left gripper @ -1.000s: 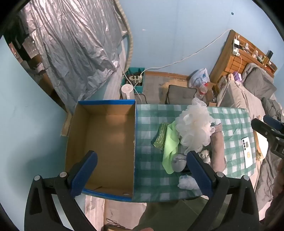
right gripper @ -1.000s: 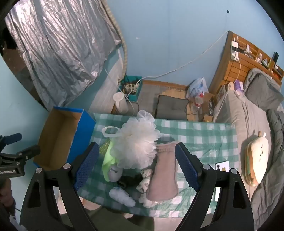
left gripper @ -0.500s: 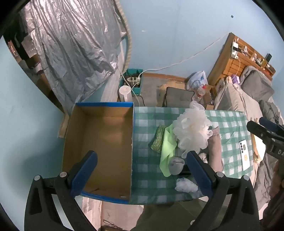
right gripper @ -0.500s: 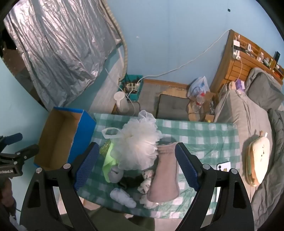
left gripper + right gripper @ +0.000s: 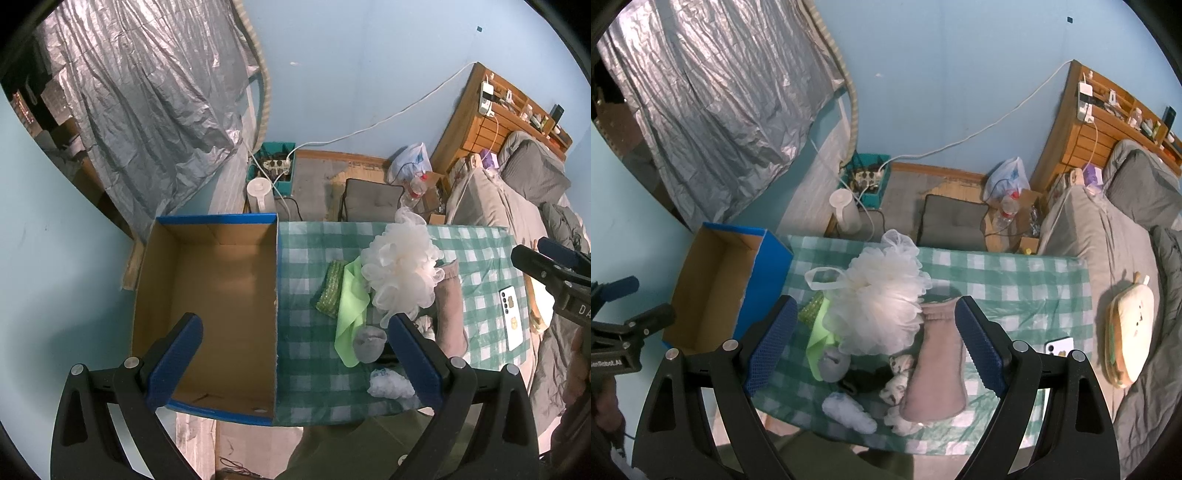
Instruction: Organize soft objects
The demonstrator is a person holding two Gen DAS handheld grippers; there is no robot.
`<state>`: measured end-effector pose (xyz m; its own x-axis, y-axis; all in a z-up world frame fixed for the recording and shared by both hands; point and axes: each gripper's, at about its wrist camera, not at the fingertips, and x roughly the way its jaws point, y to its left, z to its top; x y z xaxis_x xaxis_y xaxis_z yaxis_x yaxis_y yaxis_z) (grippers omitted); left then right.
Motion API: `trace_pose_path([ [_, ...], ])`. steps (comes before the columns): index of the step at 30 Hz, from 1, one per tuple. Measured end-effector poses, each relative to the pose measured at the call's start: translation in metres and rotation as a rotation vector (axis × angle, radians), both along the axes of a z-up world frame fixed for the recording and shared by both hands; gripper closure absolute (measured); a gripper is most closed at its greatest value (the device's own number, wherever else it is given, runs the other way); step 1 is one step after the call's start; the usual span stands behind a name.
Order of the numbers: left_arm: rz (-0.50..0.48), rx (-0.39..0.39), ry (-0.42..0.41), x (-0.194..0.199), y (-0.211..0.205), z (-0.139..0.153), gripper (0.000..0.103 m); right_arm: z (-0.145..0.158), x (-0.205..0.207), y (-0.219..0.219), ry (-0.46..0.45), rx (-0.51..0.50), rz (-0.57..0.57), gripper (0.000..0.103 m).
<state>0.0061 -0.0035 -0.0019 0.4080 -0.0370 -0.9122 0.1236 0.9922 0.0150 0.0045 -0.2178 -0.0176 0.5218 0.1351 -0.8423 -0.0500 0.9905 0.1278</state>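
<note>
My right gripper (image 5: 873, 334) hangs open above the bath pouf (image 5: 882, 306); I'd descend straight, pinching its dense centre, not the frills.

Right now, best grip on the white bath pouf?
Take the pouf by its fluffy mesh body, from above with the right gripper, which is open over it. It sits on top of the pile, and the mesh compresses. Its cord loop lies flat on the tablecloth.
</note>
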Motion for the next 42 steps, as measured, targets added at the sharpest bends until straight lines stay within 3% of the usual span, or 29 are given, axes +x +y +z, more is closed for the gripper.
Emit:
trace_pose_path([
  [42,-0.007,-0.005,0.004,0.001,-0.003,-0.002,0.002,-0.0027,0.004,-0.0025,0.011,0.0,0.0,0.017],
])
